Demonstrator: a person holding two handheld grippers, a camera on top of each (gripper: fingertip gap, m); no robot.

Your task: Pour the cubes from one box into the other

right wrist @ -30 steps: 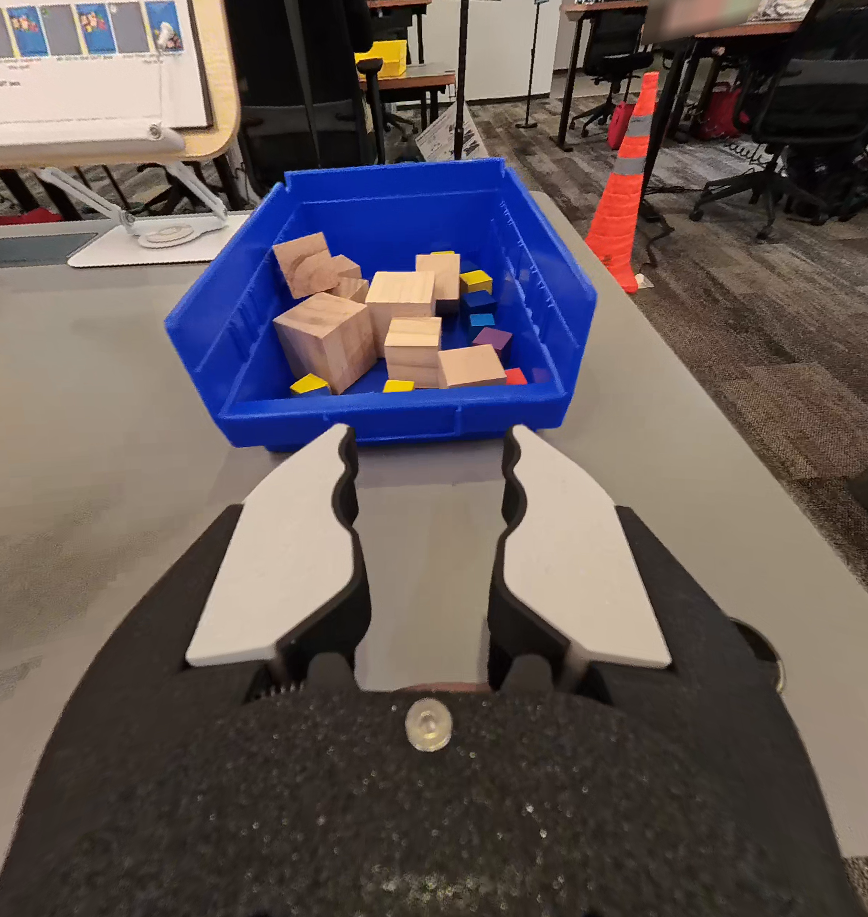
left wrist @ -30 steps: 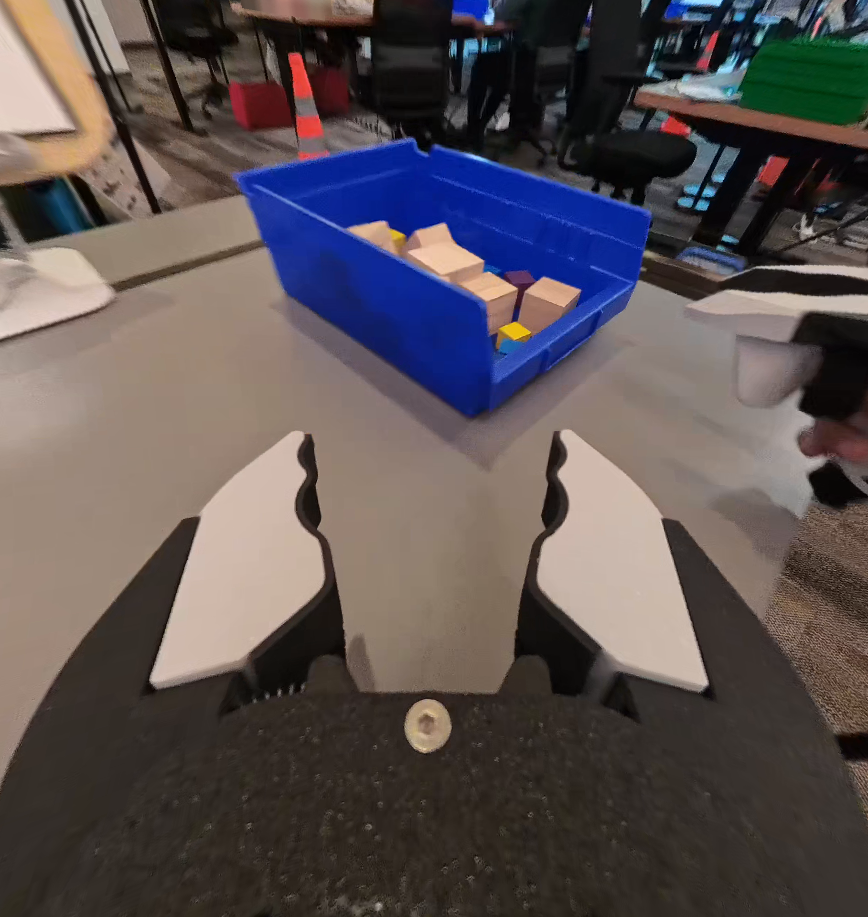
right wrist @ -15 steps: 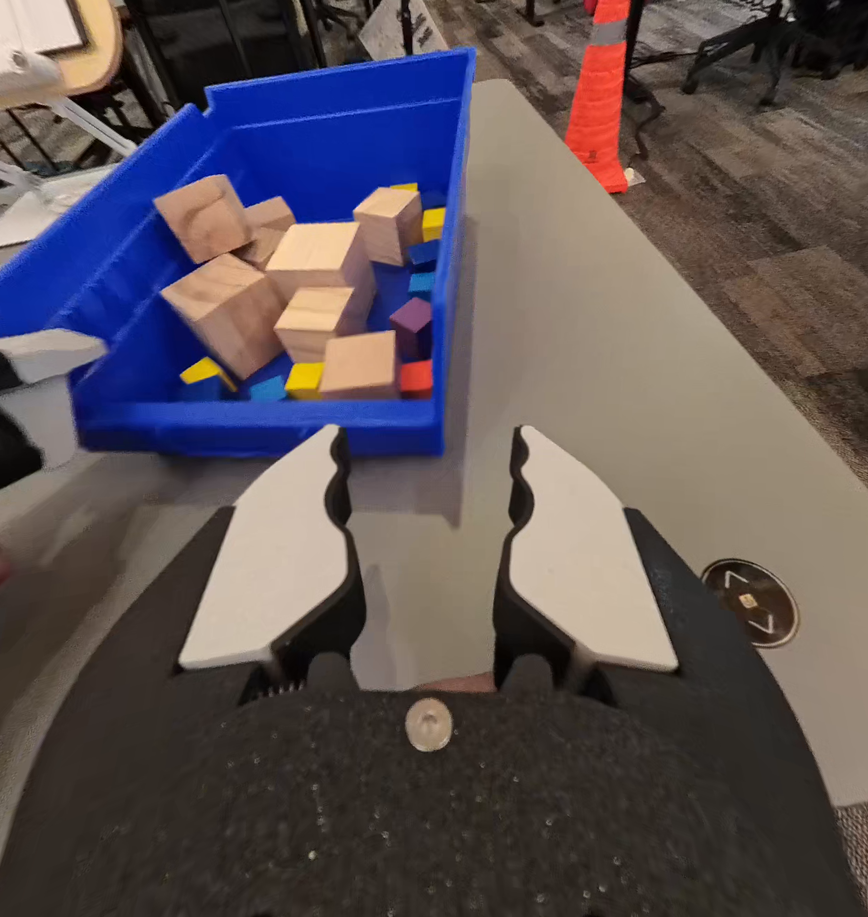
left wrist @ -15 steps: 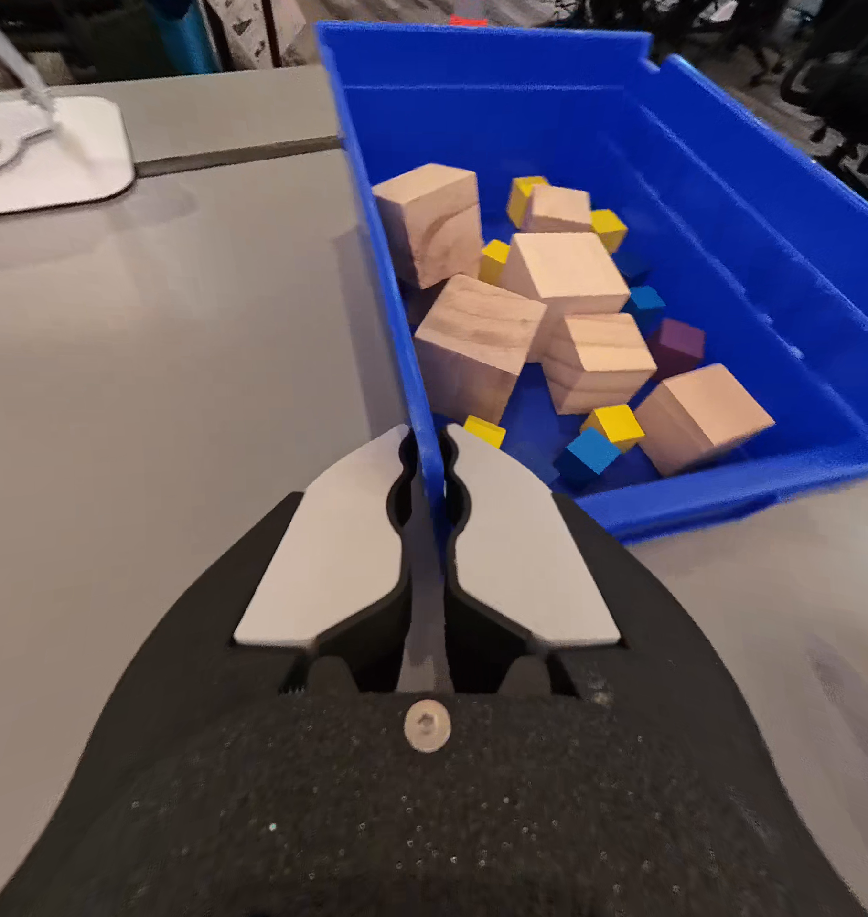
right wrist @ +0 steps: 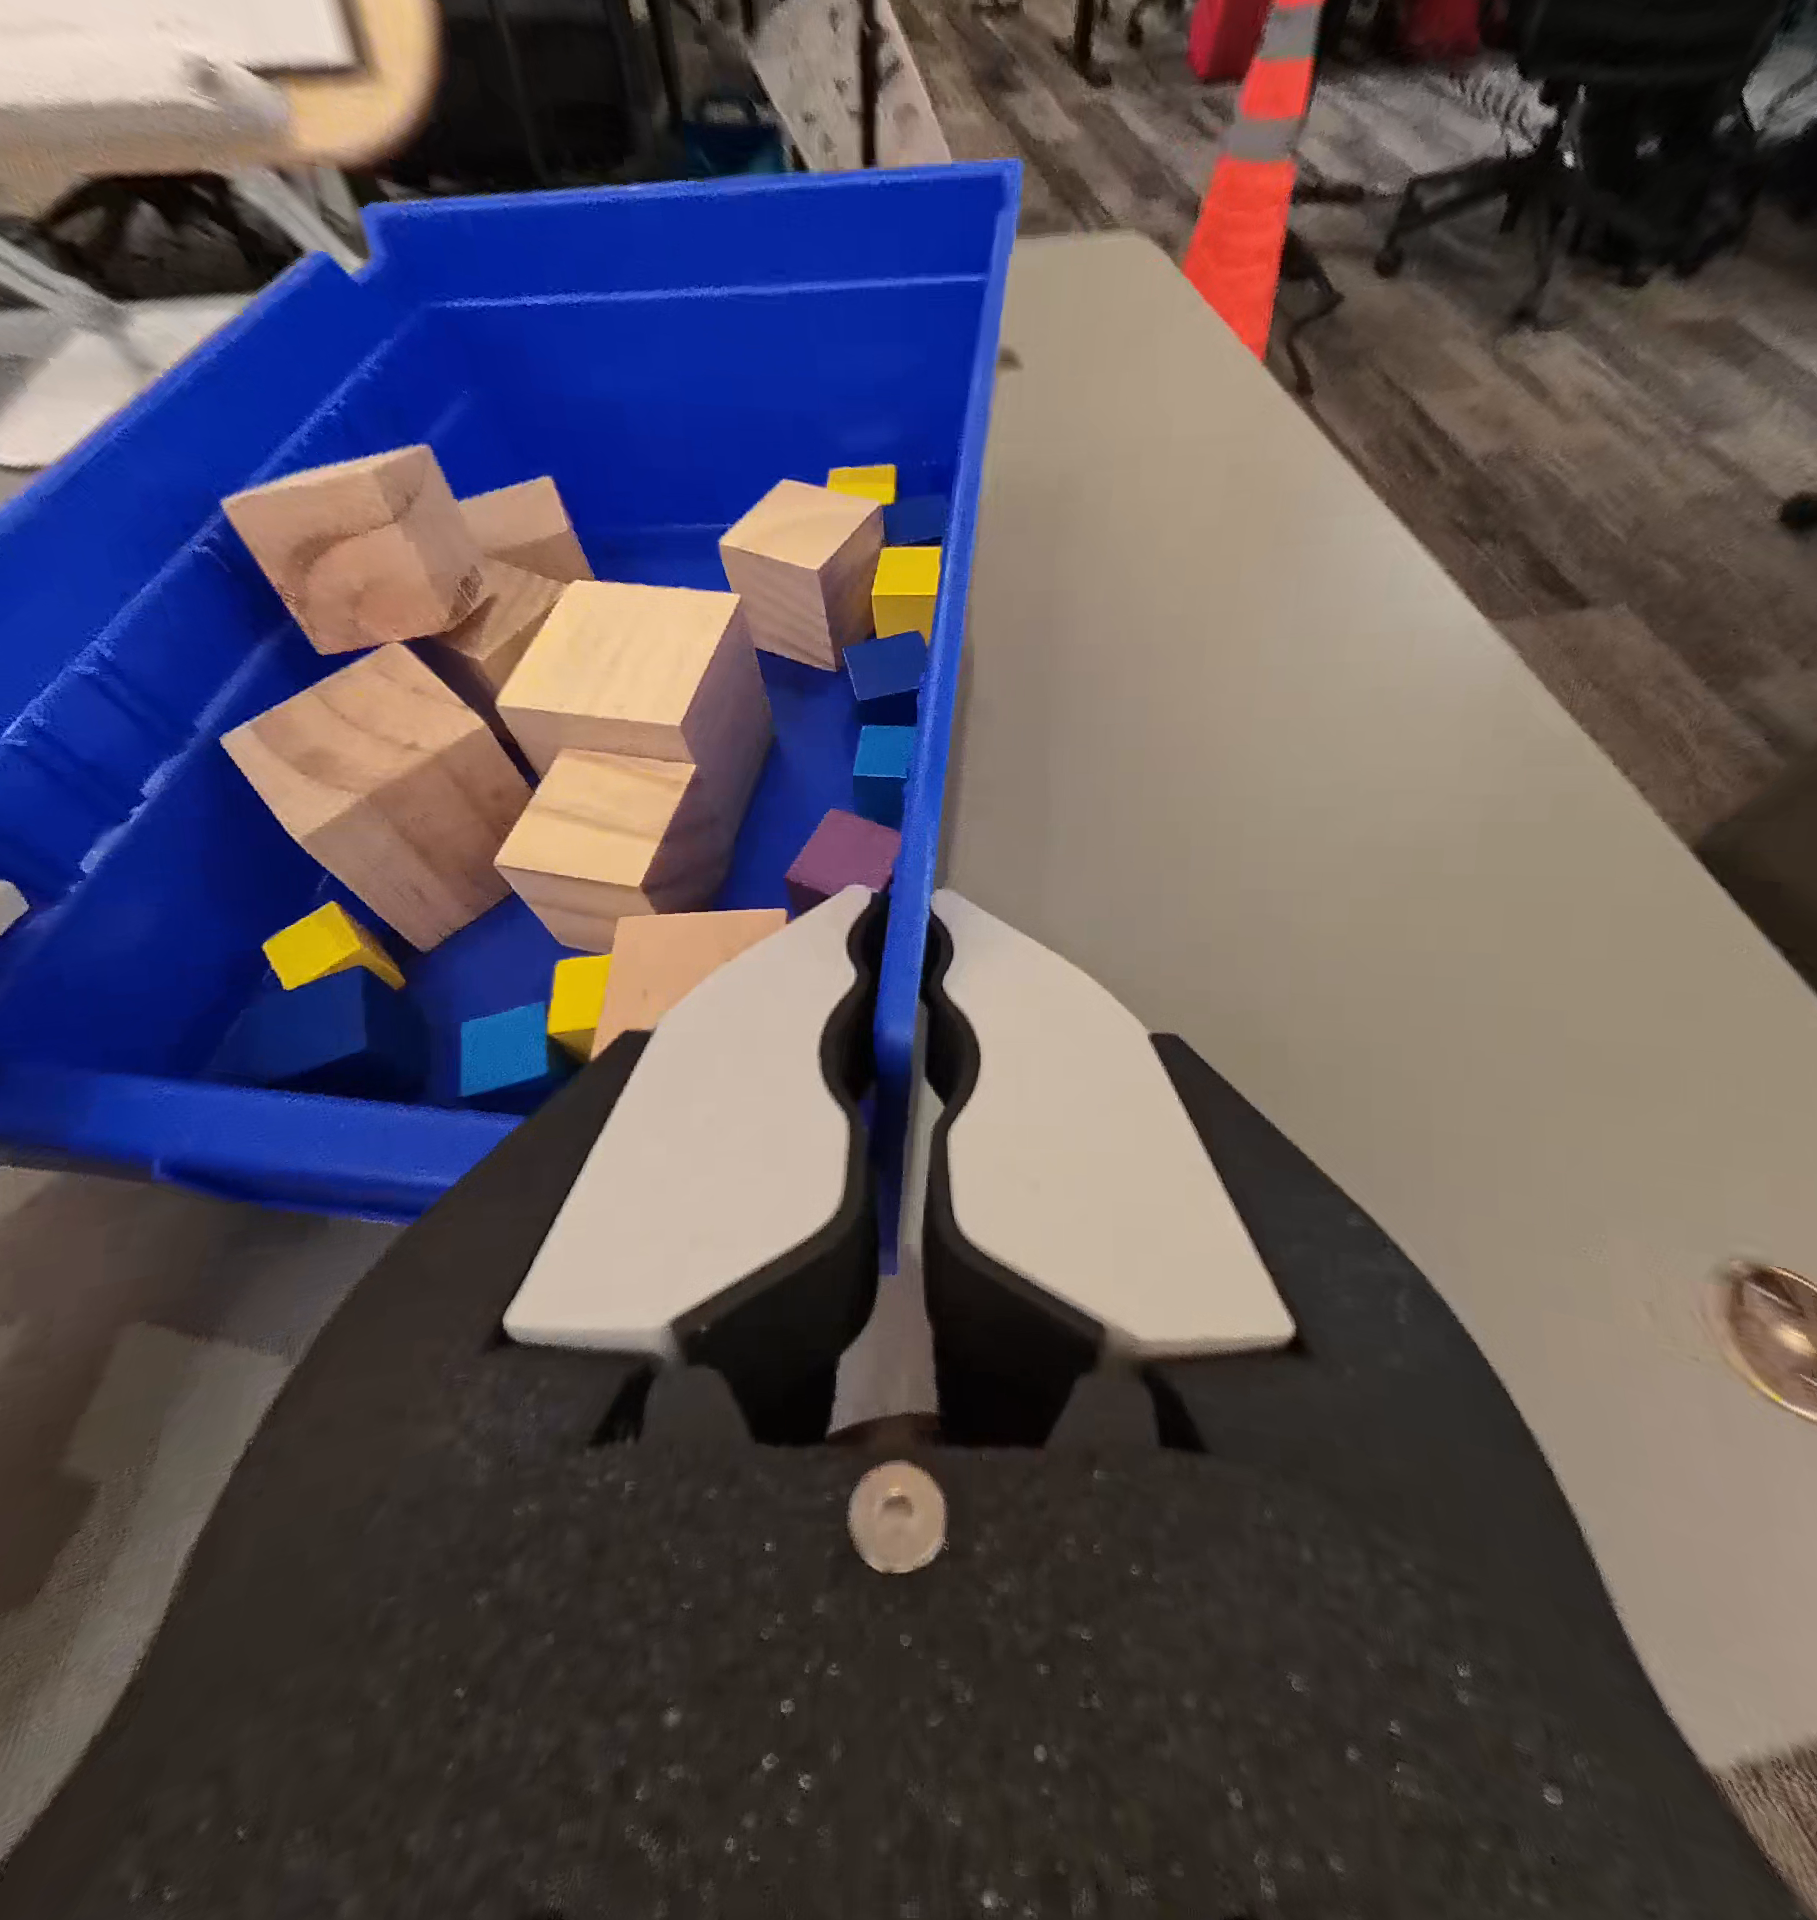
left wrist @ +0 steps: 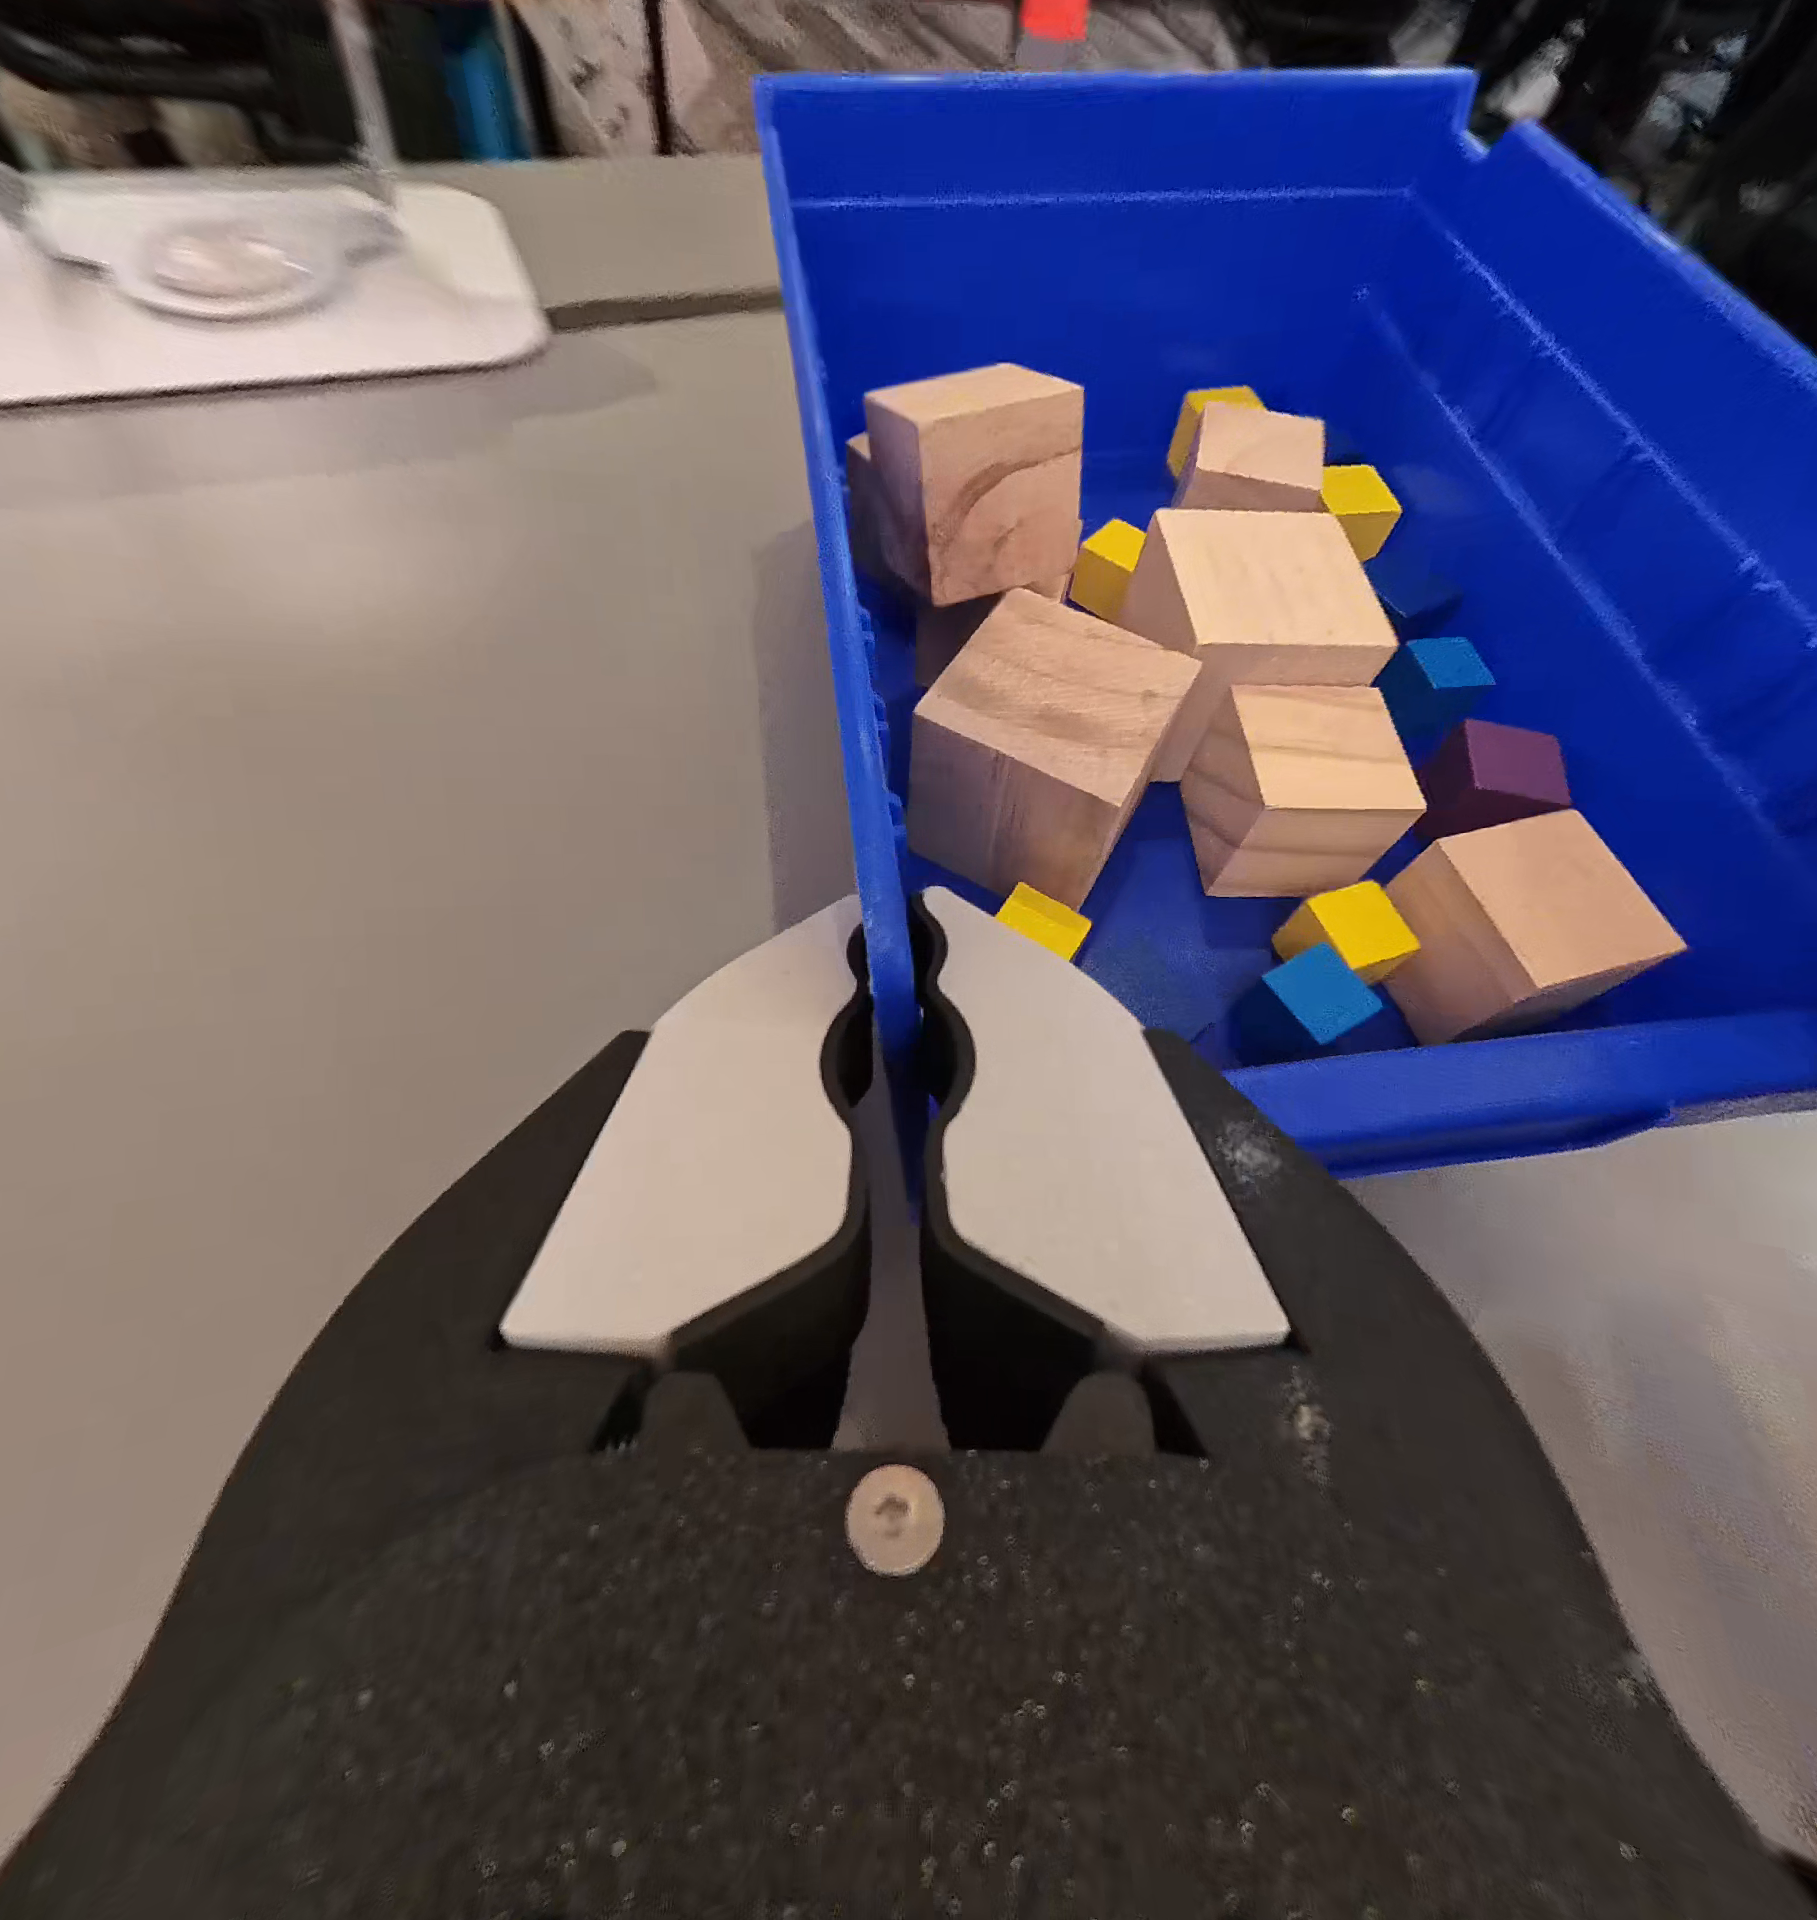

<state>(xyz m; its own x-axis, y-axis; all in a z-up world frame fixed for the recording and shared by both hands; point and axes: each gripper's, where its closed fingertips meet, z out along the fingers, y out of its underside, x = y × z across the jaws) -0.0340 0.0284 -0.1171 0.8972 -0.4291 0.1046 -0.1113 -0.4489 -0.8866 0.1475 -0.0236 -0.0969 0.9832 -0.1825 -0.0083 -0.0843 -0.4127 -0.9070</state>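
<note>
Now both of my grippers are clamped on the blue box [left wrist: 1112, 260], where half a second ago only the left one had it. On the left side, my left gripper [left wrist: 896, 940] keeps its jaws narrow on the box's left wall near the front corner, as it did half a second back; a second ago it hung wide open well short of the box. Just right of those jaws, inside the box, lie the wooden cubes [left wrist: 1049, 738] with small yellow [left wrist: 1351, 928], blue [left wrist: 1319, 992] and purple [left wrist: 1501, 774] cubes scattered among them. Left of the jaws is bare grey table [left wrist: 312, 831], with a white stand base [left wrist: 208, 301] far off and blurred.

On the right side, my right gripper [right wrist: 896, 914] has closed since half a second ago: its jaws, then wide and short of the box, now pinch the right wall near the front corner. The box's front edge seems to overhang the table edge here, with carpet under it, though motion blur makes that hard to judge. Left of these jaws the cubes sit in the box; the nearest wooden cube [right wrist: 675, 966] is partly covered by my left finger [right wrist: 717, 1122]. Right of the jaws runs the table, with a round metal disc [right wrist: 1792, 1356] smeared by blur, and an orange cone [right wrist: 1247, 197] stands beyond on the floor.

I can't see a second box in either view. The lower wall between each pair of jaws is hidden.
</note>
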